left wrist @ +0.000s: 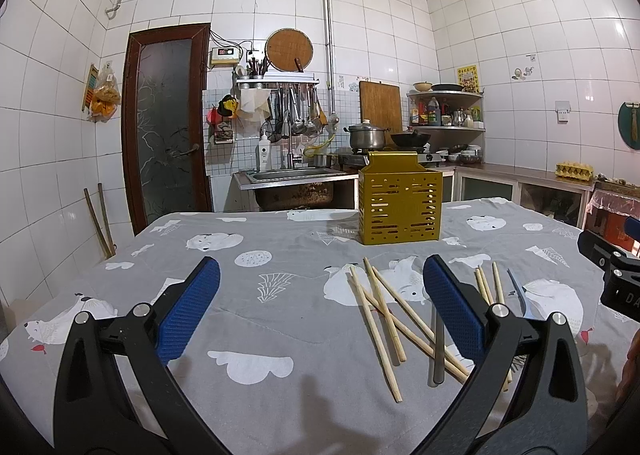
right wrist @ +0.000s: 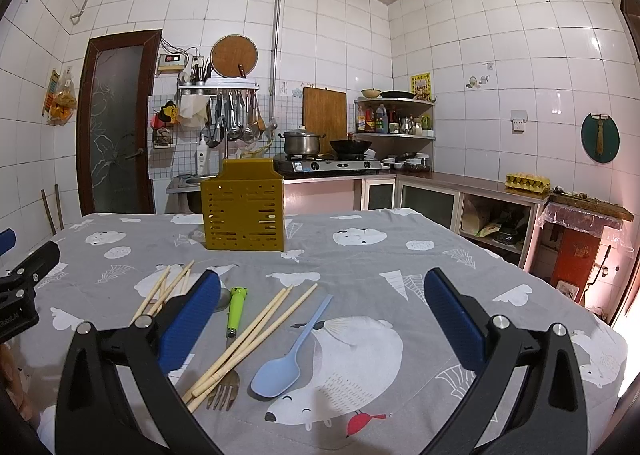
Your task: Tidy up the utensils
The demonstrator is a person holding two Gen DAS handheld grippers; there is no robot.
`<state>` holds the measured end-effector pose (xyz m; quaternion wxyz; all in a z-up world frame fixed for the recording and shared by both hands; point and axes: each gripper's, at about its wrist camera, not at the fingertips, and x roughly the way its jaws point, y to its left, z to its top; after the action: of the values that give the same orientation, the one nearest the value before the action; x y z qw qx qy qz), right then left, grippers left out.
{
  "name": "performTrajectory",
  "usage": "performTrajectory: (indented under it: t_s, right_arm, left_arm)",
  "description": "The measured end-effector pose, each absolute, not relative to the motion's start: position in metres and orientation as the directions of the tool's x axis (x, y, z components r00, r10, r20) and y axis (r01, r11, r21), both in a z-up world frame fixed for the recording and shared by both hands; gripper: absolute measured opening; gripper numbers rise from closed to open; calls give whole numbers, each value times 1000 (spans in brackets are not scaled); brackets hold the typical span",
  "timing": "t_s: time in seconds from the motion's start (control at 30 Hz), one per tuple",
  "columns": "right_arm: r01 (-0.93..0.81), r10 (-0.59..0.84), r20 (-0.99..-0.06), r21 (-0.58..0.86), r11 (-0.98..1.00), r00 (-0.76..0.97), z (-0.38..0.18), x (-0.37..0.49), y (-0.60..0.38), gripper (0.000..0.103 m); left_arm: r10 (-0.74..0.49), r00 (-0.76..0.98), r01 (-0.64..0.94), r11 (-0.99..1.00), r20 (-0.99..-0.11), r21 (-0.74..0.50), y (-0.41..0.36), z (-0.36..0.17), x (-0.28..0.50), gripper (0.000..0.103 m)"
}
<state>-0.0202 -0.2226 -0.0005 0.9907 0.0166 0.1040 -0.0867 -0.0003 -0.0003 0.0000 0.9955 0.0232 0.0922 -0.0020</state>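
Both grippers hover with jaws spread wide and empty above the scattered utensils.

Left gripper [left wrist: 320, 307] faces crossed chopsticks [left wrist: 384, 319]; right gripper [right wrist: 320, 315] has the blue spoon [right wrist: 288, 355] between its fingers. Best pinch one handle mid-length, lift level, then drop it upright into the yellow caddy [right wrist: 243, 211] standing beyond.

We see the holder [right wrist: 243, 207] upright near the table's [right wrist: 440, 255] far edge, left of centre. Nearer us lie two chopstick piles [right wrist: 256, 335], the left pile [left wrist: 384, 319] separate; the fork [right wrist: 225, 387] sits under the right pile, spoon [right wrist: 288, 355] just right of it, peeler [right wrist: 236, 307] between piles.
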Motion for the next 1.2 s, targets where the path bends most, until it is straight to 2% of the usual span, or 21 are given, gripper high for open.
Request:
performTrajectory:
  t_s: [1.2]
  right_arm:
    - [178, -171, -210, 18, 984, 963, -6, -17, -221, 99]
  left_arm:
    - [1, 983, 7, 999, -183, 46, 0, 0, 0, 98]
